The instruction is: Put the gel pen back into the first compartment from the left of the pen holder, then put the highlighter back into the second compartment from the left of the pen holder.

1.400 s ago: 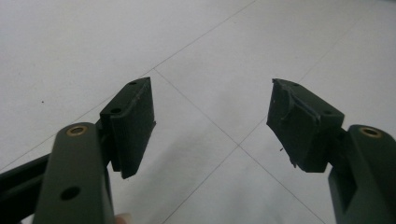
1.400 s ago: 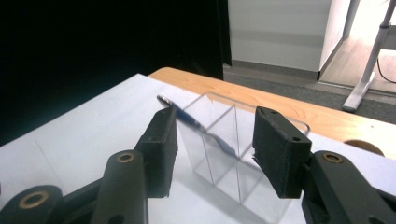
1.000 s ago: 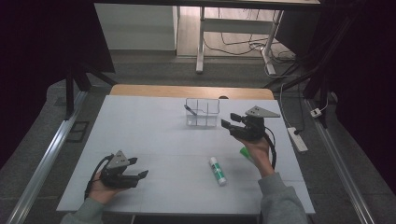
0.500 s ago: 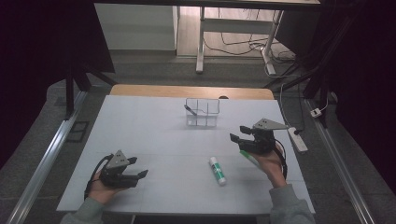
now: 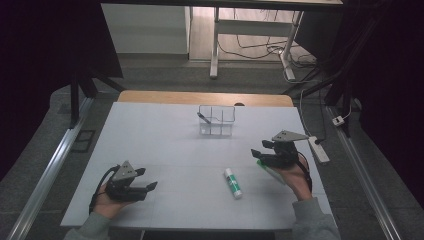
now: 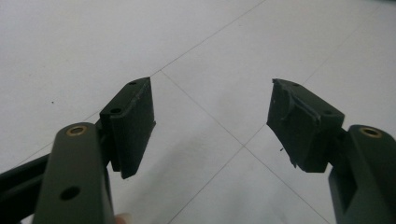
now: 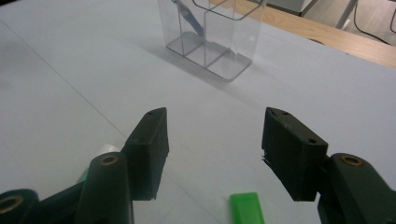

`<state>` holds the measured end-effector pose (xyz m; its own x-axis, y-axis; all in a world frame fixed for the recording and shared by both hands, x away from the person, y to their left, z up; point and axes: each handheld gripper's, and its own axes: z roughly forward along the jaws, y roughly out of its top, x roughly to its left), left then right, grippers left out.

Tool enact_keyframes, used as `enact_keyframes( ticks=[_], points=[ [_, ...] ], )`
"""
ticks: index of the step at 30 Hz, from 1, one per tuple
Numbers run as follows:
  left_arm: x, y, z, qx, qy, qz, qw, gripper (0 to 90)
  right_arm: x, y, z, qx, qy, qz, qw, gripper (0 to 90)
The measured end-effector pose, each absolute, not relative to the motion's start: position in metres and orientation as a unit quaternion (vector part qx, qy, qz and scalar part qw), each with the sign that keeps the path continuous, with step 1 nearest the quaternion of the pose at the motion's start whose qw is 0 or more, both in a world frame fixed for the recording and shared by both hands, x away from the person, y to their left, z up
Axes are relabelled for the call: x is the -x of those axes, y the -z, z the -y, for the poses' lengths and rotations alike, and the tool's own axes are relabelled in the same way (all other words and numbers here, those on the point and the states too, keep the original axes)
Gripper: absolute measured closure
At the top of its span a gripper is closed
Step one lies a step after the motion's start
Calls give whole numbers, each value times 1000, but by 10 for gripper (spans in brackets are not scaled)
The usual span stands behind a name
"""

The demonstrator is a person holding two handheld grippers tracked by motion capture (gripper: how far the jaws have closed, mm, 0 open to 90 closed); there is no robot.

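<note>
In the high view, the right gripper (image 5: 260,156) hovers over the right side of the white table (image 5: 165,150), held in the person's right hand (image 5: 295,177). Its fingers have just been opening and stand spread with nothing between them. A white glue stick (image 5: 232,182) with a green label lies on the table just left of that hand, apart from the fingers. A flat green thing (image 5: 267,169) lies on the table under the gripper. Farther back stands a clear divided organizer (image 5: 216,120), with a dark pen (image 5: 203,118) leaning in its left compartment. The left gripper (image 5: 142,181) rests near the table's front left corner, fingers spread and empty.

In the left gripper view, the two black fingers (image 6: 133,123) stand wide apart over bare table.

In the right gripper view, the fingers (image 7: 152,149) are spread over the table, with the green thing (image 7: 247,207) lying below between them, and the organizer (image 7: 215,35) stands well ahead.
</note>
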<state>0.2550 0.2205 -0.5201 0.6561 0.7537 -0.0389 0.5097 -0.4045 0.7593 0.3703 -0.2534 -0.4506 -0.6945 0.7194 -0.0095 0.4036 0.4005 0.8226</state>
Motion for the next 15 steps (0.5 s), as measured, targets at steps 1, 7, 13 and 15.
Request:
enact_keyframes(
  ticks=[1,7,13,15],
  points=[
    [-255,520,-221,-823,-157,-384,388,309,-371,451,254,-342,-419,-819,191,412],
    [-255,520,-221,-824,-158,-382,388,308,-372,448,258,-338,-391,-832,199,403],
    [-255,521,-220,-826,-158,-380,385,308,-373,447,260,-336,-369,-844,196,393],
    [-254,521,-219,-826,-158,-380,384,308,-374,447,260,-334,-361,-849,192,387]
  ],
)
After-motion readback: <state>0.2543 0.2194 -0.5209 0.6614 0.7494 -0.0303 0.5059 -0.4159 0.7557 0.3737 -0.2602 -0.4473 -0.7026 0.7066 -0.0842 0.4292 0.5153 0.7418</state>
